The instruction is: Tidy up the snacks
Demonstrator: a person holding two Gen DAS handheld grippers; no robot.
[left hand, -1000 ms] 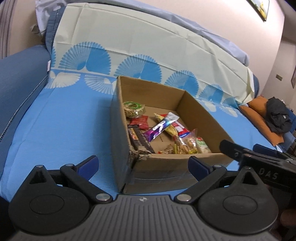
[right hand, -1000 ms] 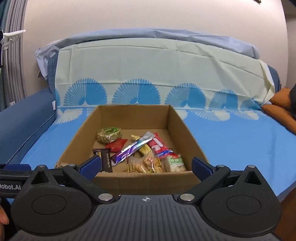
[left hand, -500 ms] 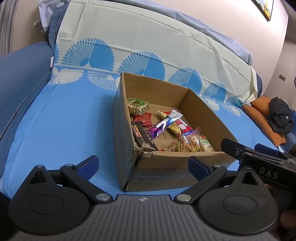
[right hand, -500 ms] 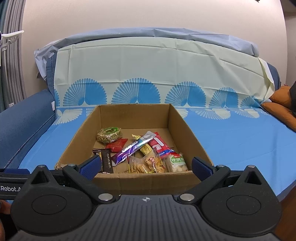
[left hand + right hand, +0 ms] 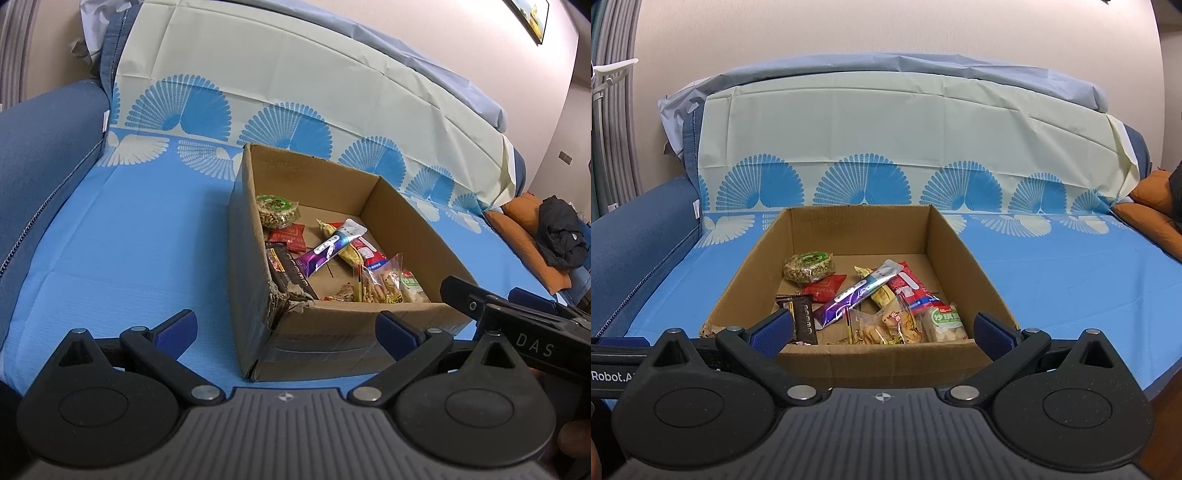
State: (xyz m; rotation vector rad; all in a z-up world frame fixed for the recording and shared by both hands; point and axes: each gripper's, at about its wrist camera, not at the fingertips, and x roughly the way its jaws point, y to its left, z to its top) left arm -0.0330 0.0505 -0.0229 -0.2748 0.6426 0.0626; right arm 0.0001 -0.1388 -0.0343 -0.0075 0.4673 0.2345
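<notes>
An open cardboard box sits on a sofa under a blue patterned cloth. Inside lie several snacks: a green-labelled nut pack, a red packet, a dark bar, a purple bar, a clear cracker bag and a white-green pack. My left gripper is open and empty before the box's near left corner. My right gripper is open and empty at the box's near wall; its side shows in the left wrist view.
The blue sofa armrest rises on the left. The cloth-covered backrest stands behind the box. An orange cushion with a dark garment lies at the far right. The box's near left corner is torn.
The left gripper has risen and tilted down, so more of the box's inside shows. The right gripper has risen slightly. Both stay open and empty.
</notes>
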